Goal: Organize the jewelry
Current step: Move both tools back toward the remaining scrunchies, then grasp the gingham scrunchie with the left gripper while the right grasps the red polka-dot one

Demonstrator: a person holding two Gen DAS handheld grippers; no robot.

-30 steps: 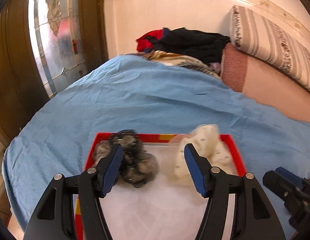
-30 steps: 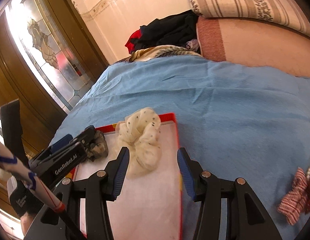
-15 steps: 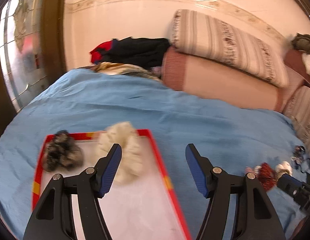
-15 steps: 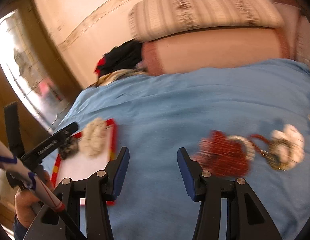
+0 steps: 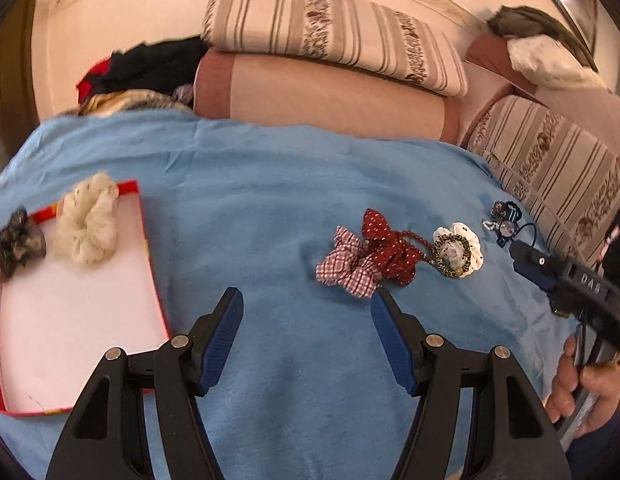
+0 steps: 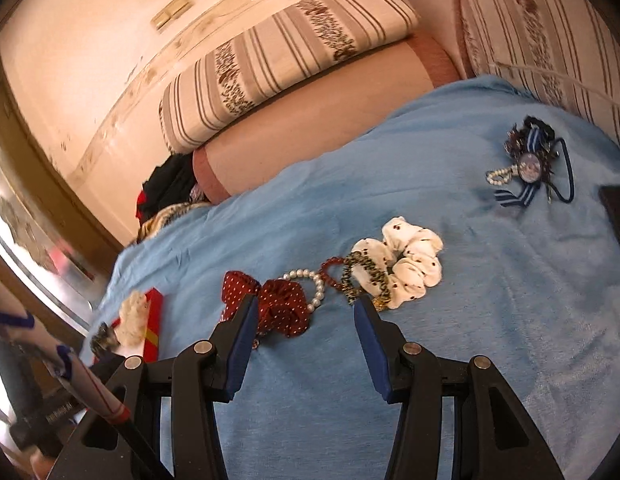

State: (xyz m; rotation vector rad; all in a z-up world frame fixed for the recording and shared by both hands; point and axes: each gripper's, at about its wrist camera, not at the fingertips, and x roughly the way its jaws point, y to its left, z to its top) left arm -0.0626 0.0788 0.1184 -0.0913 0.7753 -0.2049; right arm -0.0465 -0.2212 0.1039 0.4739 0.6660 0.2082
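The left tool [image 5: 305, 338] hangs over the light blue bedspread [image 5: 269, 200] with its blue-padded jaws standing well apart and nothing between them. Just ahead of its right pad lies the red-and-white checked fabric bow [image 5: 348, 266], touching the dark red white-dotted scrunchie [image 5: 390, 248] beside it. To the right of those come the leopard-print hair tie [image 5: 450, 250] lying on the white dotted scrunchie [image 5: 468, 248], and farther right the blue striped ribbon brooch with a round medallion [image 5: 504, 222].

The right tool [image 6: 303, 334] also stands open and empty, low over the same row. Its left pad partly covers the dark red scrunchie [image 6: 283, 306]; the white pearl bead bracelet [image 6: 316, 286] and a dark red bead bracelet [image 6: 334, 272] lie just beyond the gap between the pads, and the leopard-print tie [image 6: 364, 276] with the white scrunchie [image 6: 410, 266] sit just ahead of its right pad. The ribbon brooch [image 6: 528, 164] lies well apart, toward the far right.

Off to the left on the bed rests the shallow red-rimmed tray with a white floor [image 5: 69, 320]. In its far corner lie a cream dotted scrunchie [image 5: 89, 224] and a dark grey mottled scrunchie [image 5: 17, 242], side by side.

Behind the bedspread, a beige bolster [image 5: 330, 96] carries a striped cushion [image 5: 334, 32], with a heap of dark and red clothes [image 5: 145, 68] at its left end against the cream wall [image 5: 121, 12]. A hand [image 5: 578, 384] grips the right tool's handle at the edge of the left view.
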